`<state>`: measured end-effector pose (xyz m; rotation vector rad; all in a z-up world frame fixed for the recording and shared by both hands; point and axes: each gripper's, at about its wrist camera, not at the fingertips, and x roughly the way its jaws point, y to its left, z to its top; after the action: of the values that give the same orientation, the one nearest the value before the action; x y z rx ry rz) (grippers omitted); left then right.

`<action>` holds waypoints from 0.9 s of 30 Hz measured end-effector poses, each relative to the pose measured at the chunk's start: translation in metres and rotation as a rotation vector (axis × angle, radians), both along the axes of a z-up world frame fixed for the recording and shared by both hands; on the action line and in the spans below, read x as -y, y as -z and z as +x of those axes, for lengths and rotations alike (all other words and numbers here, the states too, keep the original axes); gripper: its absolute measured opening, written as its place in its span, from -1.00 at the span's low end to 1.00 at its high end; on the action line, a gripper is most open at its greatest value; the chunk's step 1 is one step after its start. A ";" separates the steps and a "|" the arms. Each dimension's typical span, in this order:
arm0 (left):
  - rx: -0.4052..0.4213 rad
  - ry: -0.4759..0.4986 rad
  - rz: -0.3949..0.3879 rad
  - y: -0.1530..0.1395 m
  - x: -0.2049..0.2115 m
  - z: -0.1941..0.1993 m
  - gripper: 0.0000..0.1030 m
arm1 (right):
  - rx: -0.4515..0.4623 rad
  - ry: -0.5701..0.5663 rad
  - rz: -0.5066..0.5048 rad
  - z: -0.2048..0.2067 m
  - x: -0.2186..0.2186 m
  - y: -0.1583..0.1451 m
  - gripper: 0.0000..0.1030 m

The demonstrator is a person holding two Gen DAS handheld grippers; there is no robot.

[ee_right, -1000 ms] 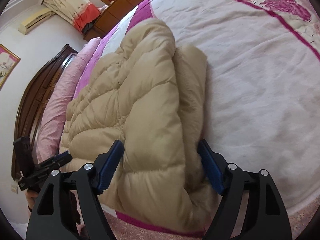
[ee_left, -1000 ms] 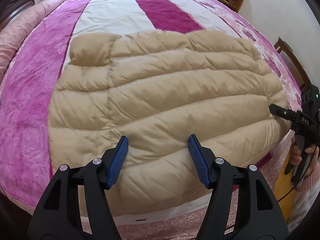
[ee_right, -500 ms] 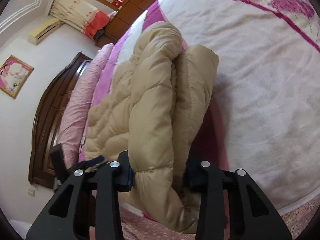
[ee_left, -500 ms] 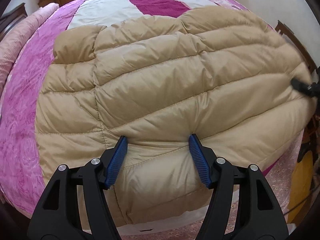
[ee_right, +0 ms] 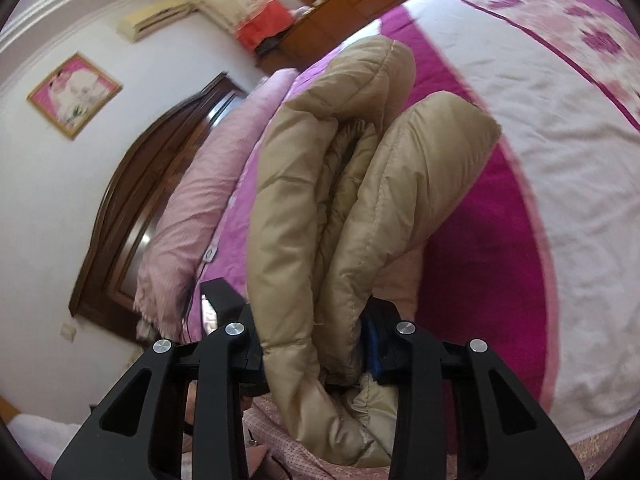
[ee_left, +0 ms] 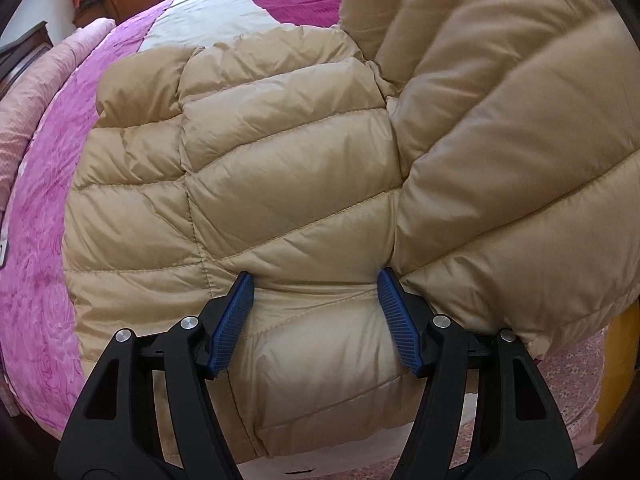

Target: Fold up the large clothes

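Observation:
A beige quilted down jacket (ee_left: 280, 184) lies spread on the pink and white bed cover (ee_left: 36, 264). My left gripper (ee_left: 314, 320) is open, its blue pads pressed down on the jacket's near edge with puffy fabric bulging between them. My right gripper (ee_right: 316, 356) is shut on a thick fold of the jacket's right side (ee_right: 320, 208) and holds it lifted off the bed. That raised side (ee_left: 520, 120) fills the right of the left wrist view and hides the right gripper there.
A pink pillow roll (ee_right: 200, 208) and a dark wooden headboard (ee_right: 132, 200) are at the bed's left end. A wooden cabinet (ee_right: 320, 12) stands beyond the bed. The white part of the bed cover (ee_right: 560, 200) stretches to the right of the jacket.
My right gripper closed on the jacket's right edge and lifted it up and over toward the left. My left gripper moved lower onto the near edge and stayed open.

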<state>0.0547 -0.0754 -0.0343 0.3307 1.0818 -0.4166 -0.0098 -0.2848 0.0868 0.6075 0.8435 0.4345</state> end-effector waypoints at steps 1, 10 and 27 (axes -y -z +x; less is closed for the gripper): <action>0.002 0.002 -0.001 -0.001 -0.001 0.000 0.23 | 0.002 -0.017 -0.020 0.004 -0.009 -0.005 -0.32; 0.026 -0.049 -0.107 -0.053 -0.061 -0.001 0.23 | -0.015 -0.121 -0.146 0.028 -0.052 -0.019 -0.32; 0.041 -0.284 -0.084 -0.069 -0.176 0.020 0.23 | -0.125 -0.347 -0.202 0.070 -0.163 0.020 -0.17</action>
<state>0.0746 0.1002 0.0350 0.1080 1.0494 -0.2003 0.0606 -0.1221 0.0664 0.3025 1.1034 0.6207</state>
